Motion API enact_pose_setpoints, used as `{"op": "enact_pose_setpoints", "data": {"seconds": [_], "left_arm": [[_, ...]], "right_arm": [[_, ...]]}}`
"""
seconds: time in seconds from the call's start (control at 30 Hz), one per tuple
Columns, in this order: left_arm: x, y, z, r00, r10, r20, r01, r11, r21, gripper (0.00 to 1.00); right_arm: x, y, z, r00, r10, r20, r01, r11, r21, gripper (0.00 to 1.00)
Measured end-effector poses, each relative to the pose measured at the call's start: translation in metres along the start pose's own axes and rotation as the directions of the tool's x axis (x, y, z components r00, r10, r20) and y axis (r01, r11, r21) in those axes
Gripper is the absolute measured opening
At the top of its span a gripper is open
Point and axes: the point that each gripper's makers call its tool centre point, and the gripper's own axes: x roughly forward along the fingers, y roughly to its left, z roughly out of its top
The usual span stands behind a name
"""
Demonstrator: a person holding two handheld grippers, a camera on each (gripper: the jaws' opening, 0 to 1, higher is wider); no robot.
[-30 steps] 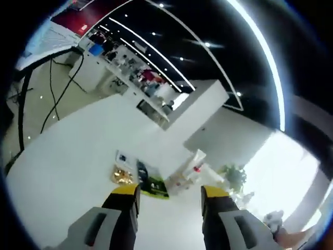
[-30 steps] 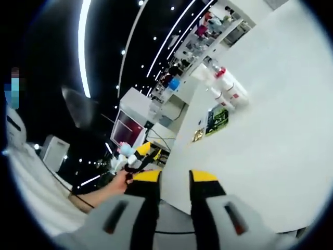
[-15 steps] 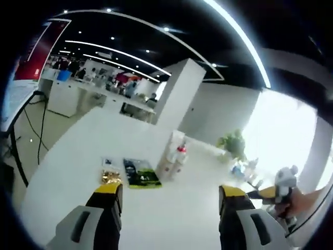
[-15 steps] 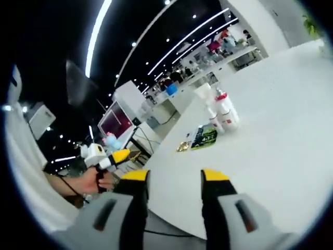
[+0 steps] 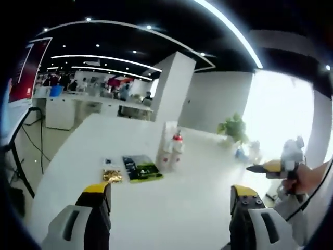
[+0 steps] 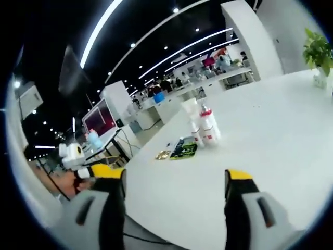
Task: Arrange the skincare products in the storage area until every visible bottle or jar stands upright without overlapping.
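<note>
While upright, cylindrical bottles [image 5: 171, 151] cluster.

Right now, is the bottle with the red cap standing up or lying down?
Standing up. The red-capped bottle rises straight from the white table, cap on top, close beside other white bottles.

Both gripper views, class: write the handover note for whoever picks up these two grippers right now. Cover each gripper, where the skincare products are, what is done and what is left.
Left gripper: open, holds nothing, above the near part of the white table.
Right gripper: open, holds nothing, also short of the products.
Products: white bottles, one with a red cap, stand upright in a tight cluster mid-table. Beside them lie a flat green-and-black sachet and a small gold packet.
Done: nothing gripped yet; the bottles already stand.
Left: move in, check whether the clustered bottles touch or overlap (too far to tell), space them, and deal with the flat packets.
</note>
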Motion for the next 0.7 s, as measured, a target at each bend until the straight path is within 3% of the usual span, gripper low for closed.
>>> {"op": "enact_pose_setpoints", "data": {"seconds": [0.27, 0.43, 0.7], "left_arm": [[-0.011, -0.003, 0.016, 1.0, 0.015, 0.009, -0.016, 0.993, 0.119, 1.0], [-0.02, 0.004, 0.015, 0.999, 0.046, -0.002, -0.045, 0.993, 0.113, 1.0], [-0.022, -0.002, 0.014, 0.999, 0.051, 0.005, -0.051, 0.989, 0.14, 1.0]], "right_arm": [[0.016, 0.013, 0.001, 1.0, 0.004, 0.008, -0.003, 0.999, -0.054, 0.91], [0.02, 0.018, -0.004, 1.0, 0.009, 0.009, -0.008, 0.997, -0.073, 0.95], [0.019, 0.021, -0.008, 1.0, 0.011, 0.008, -0.01, 0.993, -0.117, 0.98]]}}
